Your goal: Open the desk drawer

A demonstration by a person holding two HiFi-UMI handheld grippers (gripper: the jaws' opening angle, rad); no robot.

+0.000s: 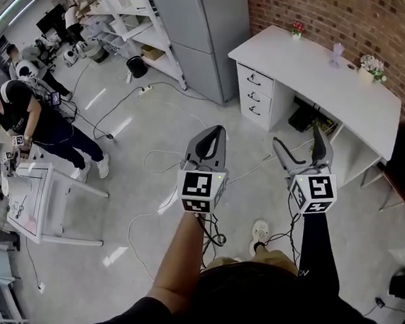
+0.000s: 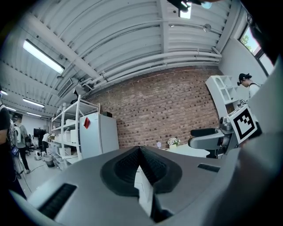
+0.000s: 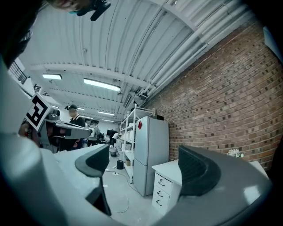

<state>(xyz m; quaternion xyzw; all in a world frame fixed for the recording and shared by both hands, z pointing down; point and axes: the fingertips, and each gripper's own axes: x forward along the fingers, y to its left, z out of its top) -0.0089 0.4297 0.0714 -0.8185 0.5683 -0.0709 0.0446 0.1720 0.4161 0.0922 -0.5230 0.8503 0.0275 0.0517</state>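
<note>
Both off desk drawers (image 1: 257, 95): L claw (image 1: 218, 129) pinched together, R claw (image 1: 297, 137) spread wide.

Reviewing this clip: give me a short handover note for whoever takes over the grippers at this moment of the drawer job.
Left gripper: shut, empty, held out over the floor.
Right gripper: open wide, empty, aimed toward the desk.
Desk: white, against the brick wall, ahead of both grippers and apart from them. Its drawer stack has three drawers, all closed, with nothing touching the handles.
Done: nothing yet; no drawer has been touched.
Left: step up to the desk, probably close the right gripper on a handle, and pull that drawer out.
</note>
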